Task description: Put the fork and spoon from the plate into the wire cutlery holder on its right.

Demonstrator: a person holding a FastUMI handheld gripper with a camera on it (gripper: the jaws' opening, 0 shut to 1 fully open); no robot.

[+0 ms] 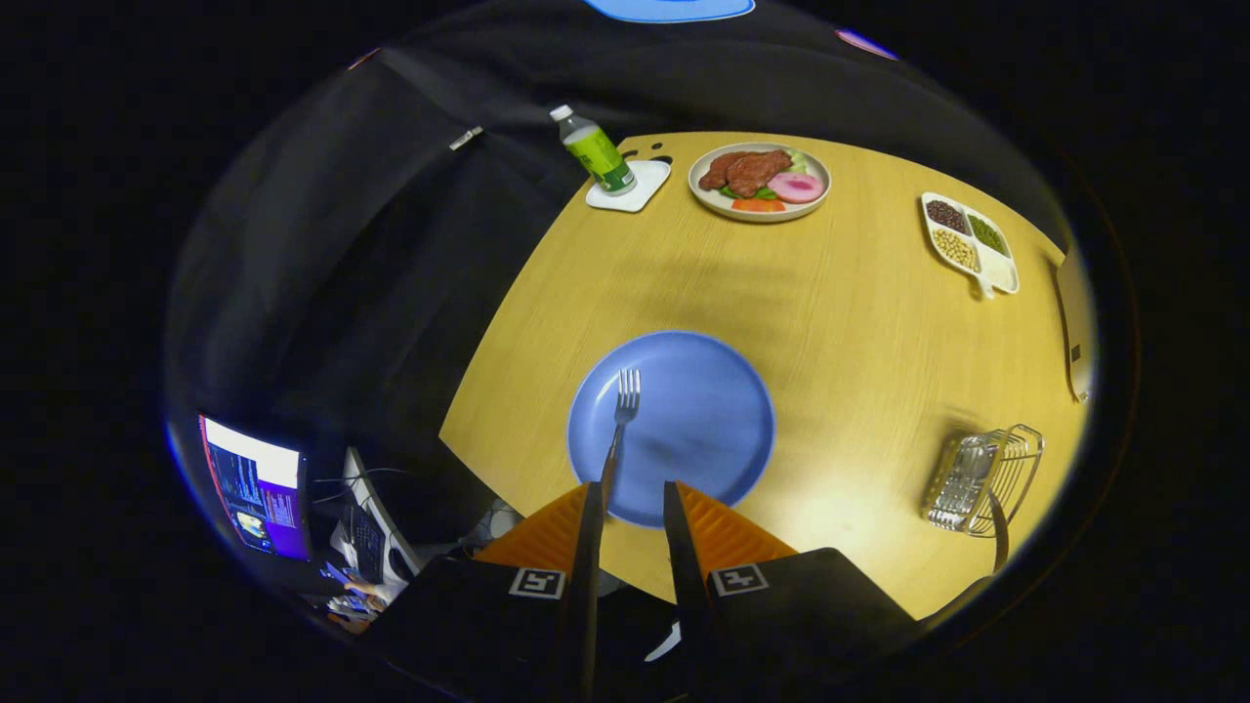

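I'm looking down along the gripper (633,503), whose fingers stand apart with a narrow gap between them, nothing held. Both fingertips sit over the near rim of the blue plate (723,391).

The fork (619,430) lies on the left part of that plate, tines pointing away from me and the handle running back toward the fingers. Its long axis runs almost straight ahead, close to parallel with the fingers. The handle end meets the inner edge of the left finger (589,513) and seems to slip just beside or under it; I cannot tell whether they touch. So the fork is offset left of the gap's centre line, not centred between the jaws.

I see no spoon on the plate. The wire cutlery holder (981,480) stands on the wooden table (859,322) to the right of the plate, well apart from it, with something metallic inside that could be the spoon; too small to confirm.

My judgement: the next move turns on that leftward offset. I'd shift slightly left so the handle falls between the jaws, then close across its narrow width. The carry after that goes right, to the holder.

Far side of the table: a food plate (760,182), a bottle (596,151), a divided dish (969,242).
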